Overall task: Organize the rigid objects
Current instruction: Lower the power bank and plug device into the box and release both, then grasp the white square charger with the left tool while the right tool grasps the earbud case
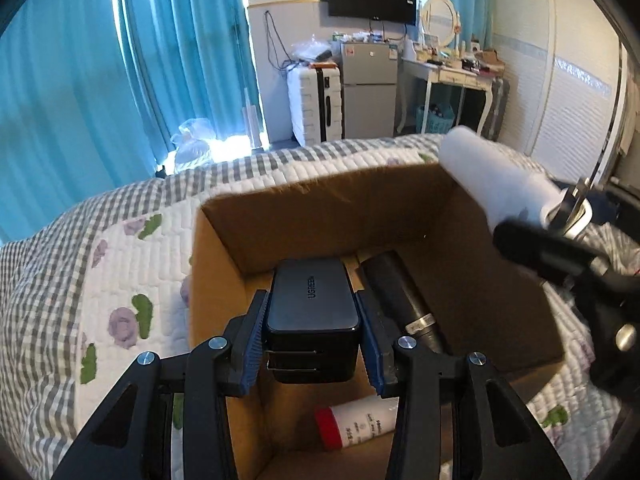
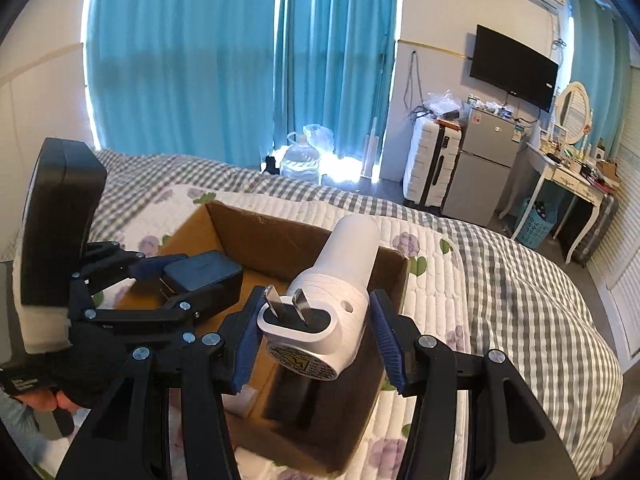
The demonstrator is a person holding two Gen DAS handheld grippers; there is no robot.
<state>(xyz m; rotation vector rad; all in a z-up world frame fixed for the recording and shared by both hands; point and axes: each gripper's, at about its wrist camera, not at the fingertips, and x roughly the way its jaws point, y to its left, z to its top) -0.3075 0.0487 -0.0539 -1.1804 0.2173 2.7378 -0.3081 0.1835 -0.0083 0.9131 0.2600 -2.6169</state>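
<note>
Quilted bed (image 1: pixel 132 240) bears a cardboard box (image 1: pixel 320 208), over which a black charger (image 1: pixel 312 312) is pinched between left jaws and a white plug-in device (image 2: pixel 340 292) between right jaws, whose prongs are shown only by the right view.

black charger (image 1: pixel 312 316), white plug device (image 2: pixel 340 276), brown cardboard box (image 1: pixel 332 208), grey-checked floral quilt (image 1: pixel 120 240), teal curtains (image 1: pixel 80 60).
</note>
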